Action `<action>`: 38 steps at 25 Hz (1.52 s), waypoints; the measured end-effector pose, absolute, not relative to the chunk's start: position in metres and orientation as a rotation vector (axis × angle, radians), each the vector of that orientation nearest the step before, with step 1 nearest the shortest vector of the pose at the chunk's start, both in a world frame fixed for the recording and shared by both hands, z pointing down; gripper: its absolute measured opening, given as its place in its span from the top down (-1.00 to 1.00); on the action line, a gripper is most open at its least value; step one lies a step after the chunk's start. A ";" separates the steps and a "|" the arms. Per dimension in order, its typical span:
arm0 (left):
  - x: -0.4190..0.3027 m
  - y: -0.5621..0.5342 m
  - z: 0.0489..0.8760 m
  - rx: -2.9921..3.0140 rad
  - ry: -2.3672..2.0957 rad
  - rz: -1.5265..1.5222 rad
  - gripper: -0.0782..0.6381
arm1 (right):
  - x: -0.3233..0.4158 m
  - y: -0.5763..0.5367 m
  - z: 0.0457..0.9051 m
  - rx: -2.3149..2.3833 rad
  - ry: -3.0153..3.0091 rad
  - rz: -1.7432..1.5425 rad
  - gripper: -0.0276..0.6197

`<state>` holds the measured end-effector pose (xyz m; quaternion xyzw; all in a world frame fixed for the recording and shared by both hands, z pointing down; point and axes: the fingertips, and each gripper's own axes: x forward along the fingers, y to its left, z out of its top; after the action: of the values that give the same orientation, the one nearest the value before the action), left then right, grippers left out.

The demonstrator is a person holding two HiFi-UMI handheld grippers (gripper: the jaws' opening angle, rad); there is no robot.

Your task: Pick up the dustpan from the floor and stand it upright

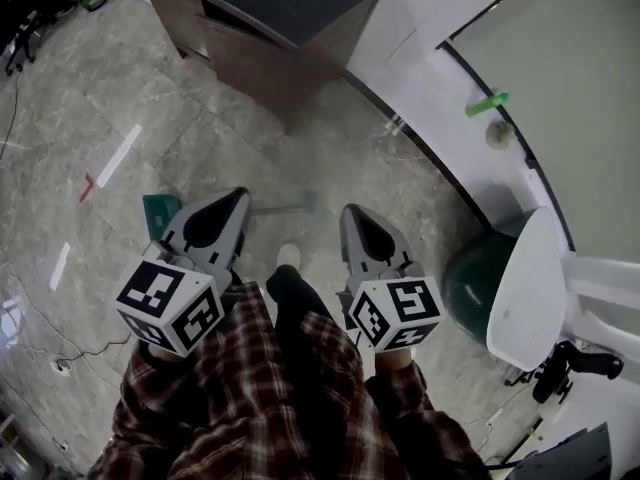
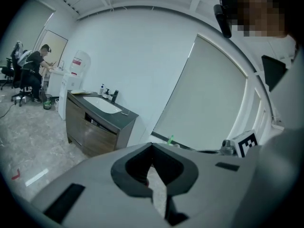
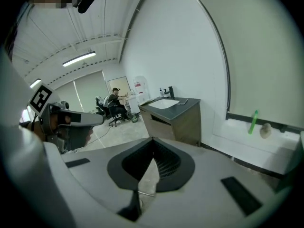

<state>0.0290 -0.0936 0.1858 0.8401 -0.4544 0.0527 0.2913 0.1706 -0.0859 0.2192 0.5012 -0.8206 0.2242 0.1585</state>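
A teal dustpan lies on the marble floor, mostly hidden behind my left gripper. Its thin grey handle runs to the right across the floor between the two grippers. My left gripper is held above the floor with its jaws meeting at the tips and nothing between them. My right gripper is level with it on the right, also shut and empty, and its tips meet in the right gripper view. The dustpan shows in neither gripper view.
A dark vanity cabinet with a sink stands ahead by the white wall. A green bottle rests on the wall ledge. At right are a dark green round object and a white chair. Red tape marks the floor. A person sits far off.
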 end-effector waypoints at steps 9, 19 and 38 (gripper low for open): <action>0.056 -0.081 0.201 2.170 -1.289 0.166 0.78 | 0.193 -0.094 0.235 1.320 -2.383 0.661 0.88; 0.050 -0.084 0.232 2.119 -1.301 0.221 0.78 | 0.198 -0.100 0.297 1.353 -2.277 0.919 0.86; 0.049 -0.112 0.381 2.072 -1.209 0.331 0.78 | 0.184 -0.130 0.534 1.429 -1.926 1.439 0.41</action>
<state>0.0492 -0.1124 0.3808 0.8007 -0.4672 0.1281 0.3524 0.1844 -0.1303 0.5337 0.5034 -0.6784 0.5069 0.1713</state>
